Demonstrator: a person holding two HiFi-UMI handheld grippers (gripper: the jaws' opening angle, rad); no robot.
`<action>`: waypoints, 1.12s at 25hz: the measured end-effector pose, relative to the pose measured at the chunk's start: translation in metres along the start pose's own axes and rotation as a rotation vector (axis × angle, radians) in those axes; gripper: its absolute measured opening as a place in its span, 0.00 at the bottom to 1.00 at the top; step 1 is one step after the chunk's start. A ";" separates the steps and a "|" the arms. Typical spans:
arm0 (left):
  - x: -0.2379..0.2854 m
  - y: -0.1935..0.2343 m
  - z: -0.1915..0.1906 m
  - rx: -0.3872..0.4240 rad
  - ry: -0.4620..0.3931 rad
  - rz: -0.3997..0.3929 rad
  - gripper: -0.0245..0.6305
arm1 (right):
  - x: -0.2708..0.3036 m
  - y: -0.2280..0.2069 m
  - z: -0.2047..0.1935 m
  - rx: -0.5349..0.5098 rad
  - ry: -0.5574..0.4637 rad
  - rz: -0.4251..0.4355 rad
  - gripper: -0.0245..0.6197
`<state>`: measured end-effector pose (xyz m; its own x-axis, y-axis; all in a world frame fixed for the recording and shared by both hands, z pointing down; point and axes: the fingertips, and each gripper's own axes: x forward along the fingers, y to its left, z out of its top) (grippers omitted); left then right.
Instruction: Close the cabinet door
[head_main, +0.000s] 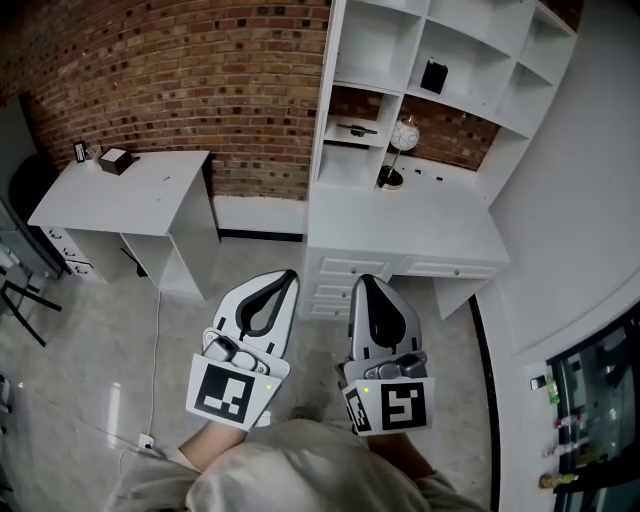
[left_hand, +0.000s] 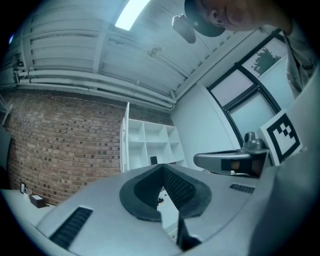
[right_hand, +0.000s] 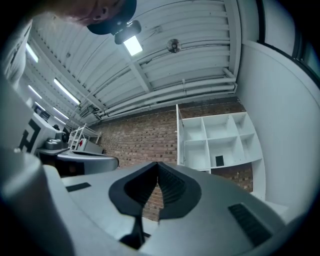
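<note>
Head view: two shut grippers, well away from the big white cupboard.
At the left, a small white table (head_main: 130, 195) stands by the red brick wall (head_main: 200, 80). Next comes the left gripper (head_main: 288, 275), its jaws squeezed together with nothing in them. Just beside it is the right gripper (head_main: 363, 280), its jaws pressed tight too and also empty. Ahead and to the right stands the tall white wooden cupboard with open shelves (head_main: 325, 120), well apart from both grippers. The cabinet door should be on it, but I cannot tell which part it is. A thin white board (left_hand: 125, 140) on its left edge may be the door. To do this well, I think you go close first and find the door's free edge. Then lay the shut jaws flat on it and push slowly.
</note>
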<state>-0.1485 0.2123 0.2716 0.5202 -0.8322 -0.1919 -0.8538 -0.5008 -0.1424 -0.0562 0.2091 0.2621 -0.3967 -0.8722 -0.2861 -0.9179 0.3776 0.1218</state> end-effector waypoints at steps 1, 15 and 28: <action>0.009 0.002 -0.002 0.001 -0.002 0.001 0.05 | 0.007 -0.005 -0.003 -0.003 0.001 0.006 0.07; 0.087 0.040 -0.026 0.015 -0.009 0.025 0.05 | 0.079 -0.040 -0.036 -0.028 0.015 0.040 0.07; 0.177 0.097 -0.040 0.016 -0.033 0.009 0.05 | 0.169 -0.075 -0.064 -0.041 0.021 0.013 0.07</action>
<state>-0.1397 0.0069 0.2627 0.5130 -0.8283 -0.2252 -0.8582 -0.4891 -0.1556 -0.0548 0.0139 0.2657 -0.4079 -0.8738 -0.2648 -0.9120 0.3759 0.1642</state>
